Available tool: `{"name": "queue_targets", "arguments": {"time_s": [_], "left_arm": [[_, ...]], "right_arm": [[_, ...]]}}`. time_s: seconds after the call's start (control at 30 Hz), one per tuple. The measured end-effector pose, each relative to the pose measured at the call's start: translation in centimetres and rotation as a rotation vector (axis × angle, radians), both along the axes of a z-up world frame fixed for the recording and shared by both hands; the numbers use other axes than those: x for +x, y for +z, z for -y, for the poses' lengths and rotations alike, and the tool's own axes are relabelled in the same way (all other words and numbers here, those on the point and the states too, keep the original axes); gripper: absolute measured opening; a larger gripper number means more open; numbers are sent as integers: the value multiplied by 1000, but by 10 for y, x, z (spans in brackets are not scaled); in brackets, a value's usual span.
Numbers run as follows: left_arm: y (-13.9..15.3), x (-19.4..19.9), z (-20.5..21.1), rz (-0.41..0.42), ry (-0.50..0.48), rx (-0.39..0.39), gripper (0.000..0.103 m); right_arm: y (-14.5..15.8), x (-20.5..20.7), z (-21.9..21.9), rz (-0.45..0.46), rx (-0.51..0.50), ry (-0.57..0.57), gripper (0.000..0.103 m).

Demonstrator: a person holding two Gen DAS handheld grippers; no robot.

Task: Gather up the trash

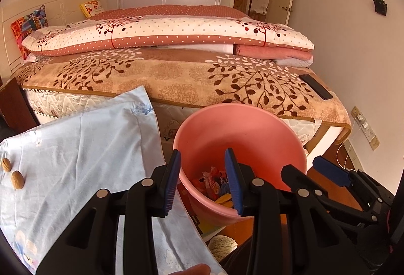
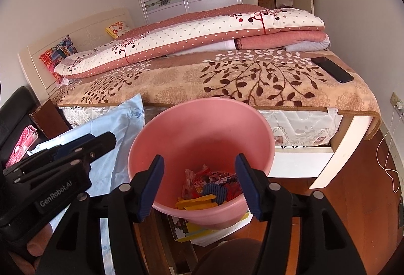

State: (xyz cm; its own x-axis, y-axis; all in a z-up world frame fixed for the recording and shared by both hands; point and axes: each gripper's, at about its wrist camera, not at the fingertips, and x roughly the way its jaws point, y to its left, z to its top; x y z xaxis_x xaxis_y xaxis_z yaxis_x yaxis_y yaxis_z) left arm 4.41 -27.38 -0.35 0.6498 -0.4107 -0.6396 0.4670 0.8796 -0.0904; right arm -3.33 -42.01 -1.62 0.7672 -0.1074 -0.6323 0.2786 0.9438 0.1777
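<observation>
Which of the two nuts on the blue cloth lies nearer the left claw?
The lower nut, closer to the left claw; the other nut sits beyond it at the picture's edge.

Right gripper spread wide over the pink bin, nothing between the blue pads. Down in the bin, a heap of wrappers, red, yellow and blue. Left gripper poking in from the left above the light blue cloth, with the bed and a dark phone behind.
</observation>
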Motion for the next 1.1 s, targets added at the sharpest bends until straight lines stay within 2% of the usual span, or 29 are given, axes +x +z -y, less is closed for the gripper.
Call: {"name": "queue_targets", "arguments": {"time_s": [0.23, 1.1], "left_arm": [[0, 1, -3, -12, -11, -4, 37], [-2, 3, -7, -20, -8, -11, 37]], "right_arm": [[-1, -1, -3, -4, -5, 2, 62], [-4, 2, -8, -17, -3, 12, 62]]}}
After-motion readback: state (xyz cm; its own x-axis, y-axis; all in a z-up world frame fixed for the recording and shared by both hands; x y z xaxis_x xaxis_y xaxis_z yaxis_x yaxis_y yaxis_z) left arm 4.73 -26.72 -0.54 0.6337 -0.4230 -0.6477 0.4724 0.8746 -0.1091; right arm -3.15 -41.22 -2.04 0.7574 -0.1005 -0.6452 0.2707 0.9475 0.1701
